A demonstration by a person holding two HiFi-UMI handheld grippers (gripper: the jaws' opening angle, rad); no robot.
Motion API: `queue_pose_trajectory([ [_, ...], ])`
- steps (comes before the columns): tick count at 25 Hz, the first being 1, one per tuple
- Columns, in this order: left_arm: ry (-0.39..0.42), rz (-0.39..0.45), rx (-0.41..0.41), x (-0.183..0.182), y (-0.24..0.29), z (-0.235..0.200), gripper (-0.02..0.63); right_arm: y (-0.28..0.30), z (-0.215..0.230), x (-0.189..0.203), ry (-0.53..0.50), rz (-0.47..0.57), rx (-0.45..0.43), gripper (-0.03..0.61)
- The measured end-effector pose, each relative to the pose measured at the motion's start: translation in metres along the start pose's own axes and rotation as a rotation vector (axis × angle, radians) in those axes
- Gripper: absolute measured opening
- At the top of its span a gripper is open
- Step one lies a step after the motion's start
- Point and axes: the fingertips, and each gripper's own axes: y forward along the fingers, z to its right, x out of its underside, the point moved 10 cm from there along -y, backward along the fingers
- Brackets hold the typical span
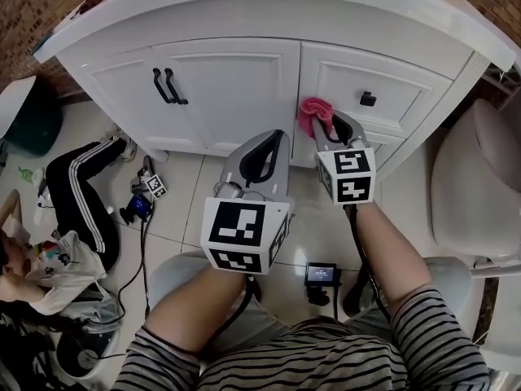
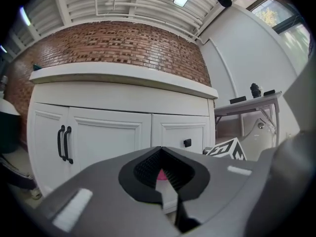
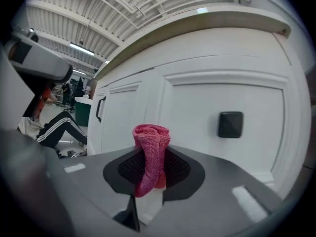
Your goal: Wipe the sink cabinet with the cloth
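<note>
Pale floor tiles (image 1: 183, 190) run from the person's knees up to the white sink cabinet (image 1: 244, 24). Nearest, below and left of the black knob (image 1: 368, 98) and well apart from it, the left gripper (image 1: 279, 137) hangs with its jaws pressed together on nothing. Closer to the knob, just to its left, the right gripper (image 1: 328, 127) is clamped on the pink cloth (image 1: 313, 112), which stands bunched above the jaw tips. The cloth sits in front of the seam between the doors and the drawer front (image 1: 391, 73). Whether it touches the paint cannot be told.

The wipe would likely go best with the pinch kept firm and the bunch pressed flat to the panel. Strokes should overlap, follow the recessed frame lines and work round the knob rather than over it. The empty gripper is best kept back from the panel.

By count there are two grippers, one cloth and one knob. Two black bar handles (image 1: 169, 86) sit side by side, far left of the knob, and two doors (image 1: 236, 88) are in view.
</note>
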Motion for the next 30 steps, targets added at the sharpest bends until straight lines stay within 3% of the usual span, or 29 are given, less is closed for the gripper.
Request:
queue_pose_trajectory([
  [9,-0.004,-0.025,0.047,0.008,0.008,0.011,0.000,-0.088,0.132,0.044,0.136,-0.051,0.337,0.091],
  [13,0.021,-0.026,0.063,0.009,0.009,0.021,0.000,-0.113,0.149,0.054,0.141,-0.085,0.437,0.089],
  [16,0.032,-0.013,0.065,0.008,0.008,0.022,0.000,-0.108,0.120,0.055,0.136,-0.061,0.355,0.087],
  [20,0.021,-0.019,0.067,0.008,0.007,0.022,0.000,-0.060,0.040,0.050,0.060,-0.021,0.106,0.089],
  [23,0.025,-0.020,0.055,0.009,0.007,0.018,0.000,-0.017,-0.011,0.050,-0.020,-0.027,-0.025,0.089],
  [26,0.021,-0.017,0.034,0.009,0.006,0.011,0.000,0.014,-0.035,0.056,-0.085,-0.051,-0.067,0.087],
  [30,0.007,-0.020,0.018,0.009,0.004,0.001,0.000,0.022,-0.021,0.069,-0.091,-0.093,-0.013,0.087],
])
